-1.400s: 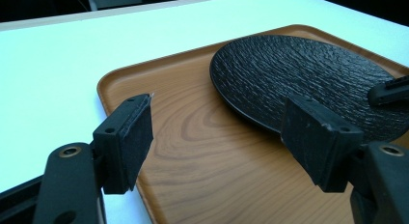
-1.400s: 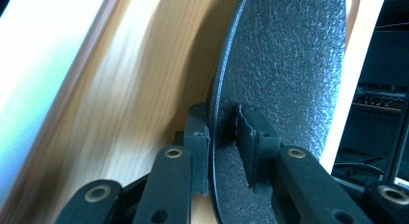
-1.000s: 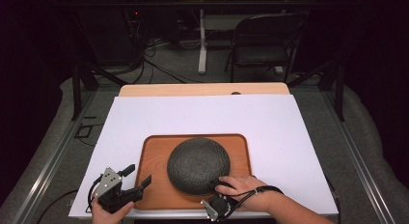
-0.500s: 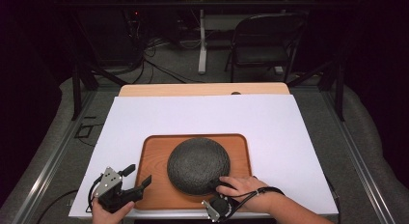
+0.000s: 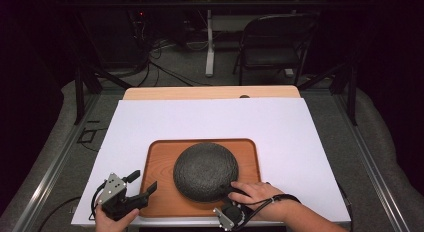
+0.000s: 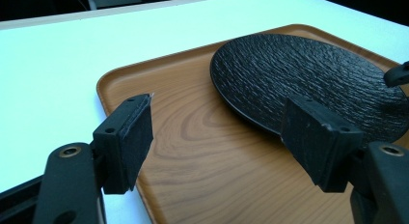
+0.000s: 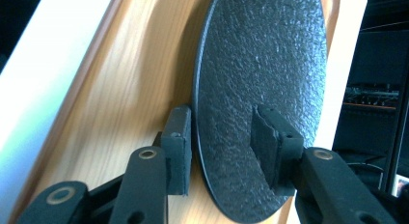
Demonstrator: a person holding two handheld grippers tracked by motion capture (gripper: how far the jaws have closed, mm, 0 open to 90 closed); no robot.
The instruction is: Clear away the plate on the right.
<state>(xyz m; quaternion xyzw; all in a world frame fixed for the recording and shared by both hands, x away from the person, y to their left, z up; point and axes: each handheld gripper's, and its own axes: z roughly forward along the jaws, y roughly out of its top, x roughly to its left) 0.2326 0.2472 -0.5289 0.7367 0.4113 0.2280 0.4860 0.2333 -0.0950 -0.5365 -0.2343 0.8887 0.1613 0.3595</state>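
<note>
**Ana:** Across the counter lies a white sheet, and on its near part sits a wooden tray with rounded corners. What rests on that tray?

**Ben:** A dark round plate with a rough, pebbled surface. It lies rim down, dome up, on the tray's middle, a bit toward the right. Bare wood shows on its left and along the far side.

**Ana:** And the right claw?

**Ben:** It comes in from the near right corner of the tray, under the person's right hand. In the right gripper view the plate's near rim stands between the two pads: one pad sits below the rim against the wood side, the other over the plate's textured top. The jaws have just been opening. A gap shows between each pad and the plate, so they stand apart around the rim and do not press on it.

**Ana:** The left claw?

**Ben:** It hangs at the tray's near left corner, held in the left hand. Its jaws are spread wide with nothing between them but the view of wood. One pad hangs over the tray's left edge, the other toward the plate's rim, clear of both.
</note>
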